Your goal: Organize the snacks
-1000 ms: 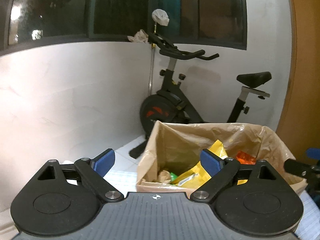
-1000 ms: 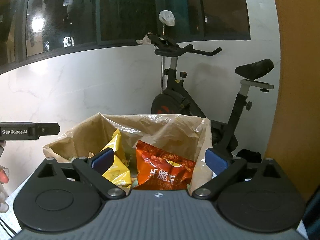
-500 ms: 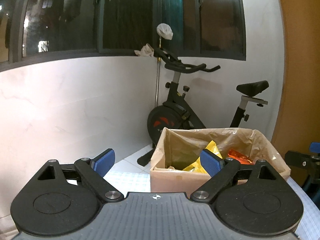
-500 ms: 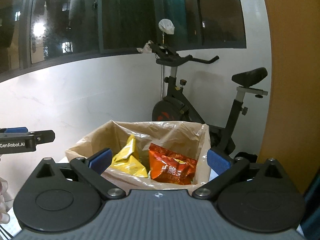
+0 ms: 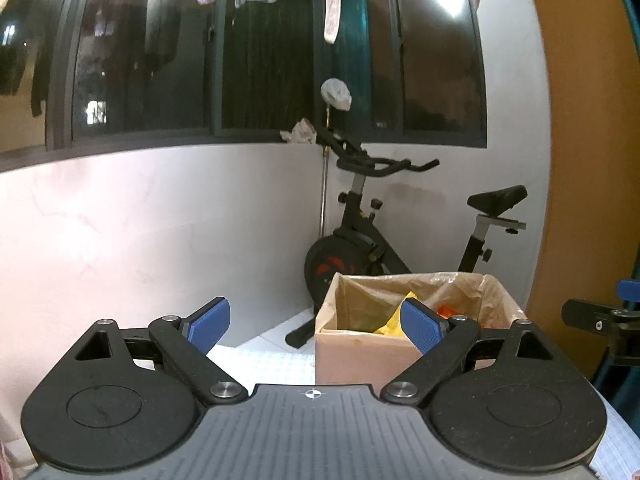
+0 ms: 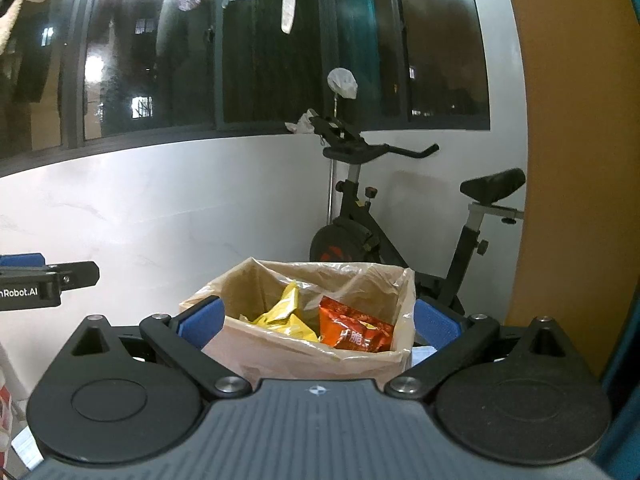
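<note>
A cardboard box [image 6: 304, 356] lined with a clear plastic bag stands on the table ahead of both grippers. Inside it are a yellow snack bag [image 6: 286, 316] and a red snack bag [image 6: 354, 330]. The box also shows in the left wrist view [image 5: 360, 354], with the yellow bag [image 5: 390, 318] peeking out. My left gripper [image 5: 316, 326] is open and empty, back from the box and to its left. My right gripper [image 6: 318, 322] is open and empty, just short of the box. Each gripper shows at the edge of the other's view.
A black exercise bike [image 5: 380, 240] stands on the floor behind the box, against the white wall. An orange panel [image 6: 576, 160] rises at the right. A checked tablecloth [image 5: 264, 364] covers the table. Dark windows with hanging laundry are above.
Both grippers have pulled back and risen away from the box, which now looks smaller and farther. Both stayed open and empty.
</note>
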Demonstrator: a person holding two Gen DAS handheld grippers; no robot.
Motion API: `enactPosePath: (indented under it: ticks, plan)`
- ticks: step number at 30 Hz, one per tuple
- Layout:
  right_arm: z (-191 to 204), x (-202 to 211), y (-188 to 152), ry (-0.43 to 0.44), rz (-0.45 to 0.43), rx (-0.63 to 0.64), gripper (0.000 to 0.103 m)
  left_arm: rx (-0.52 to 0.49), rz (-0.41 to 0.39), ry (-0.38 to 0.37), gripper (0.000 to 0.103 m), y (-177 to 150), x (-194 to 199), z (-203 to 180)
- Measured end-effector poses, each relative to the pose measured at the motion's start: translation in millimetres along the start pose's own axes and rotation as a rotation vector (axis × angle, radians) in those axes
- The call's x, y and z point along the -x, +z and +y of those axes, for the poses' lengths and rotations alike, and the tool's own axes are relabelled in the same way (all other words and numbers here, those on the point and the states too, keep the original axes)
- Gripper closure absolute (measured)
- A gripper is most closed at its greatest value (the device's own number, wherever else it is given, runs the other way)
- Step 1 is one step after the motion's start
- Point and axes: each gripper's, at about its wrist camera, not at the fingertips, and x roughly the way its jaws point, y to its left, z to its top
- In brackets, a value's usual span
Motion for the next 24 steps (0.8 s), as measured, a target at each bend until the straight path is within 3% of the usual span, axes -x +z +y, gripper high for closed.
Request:
enactPosePath:
  ticks: [8, 24]
  plan:
    - [9, 33, 0, 0.004, -0.032, -0.026, 0.000, 0.010, -0.022, 0.000, 0.009, 4, 26, 5]
    - [12, 62, 1, -0.004, -0.052, -0.049, 0.000, 0.018, -0.022, -0.007, 0.009, -2, 35, 5]
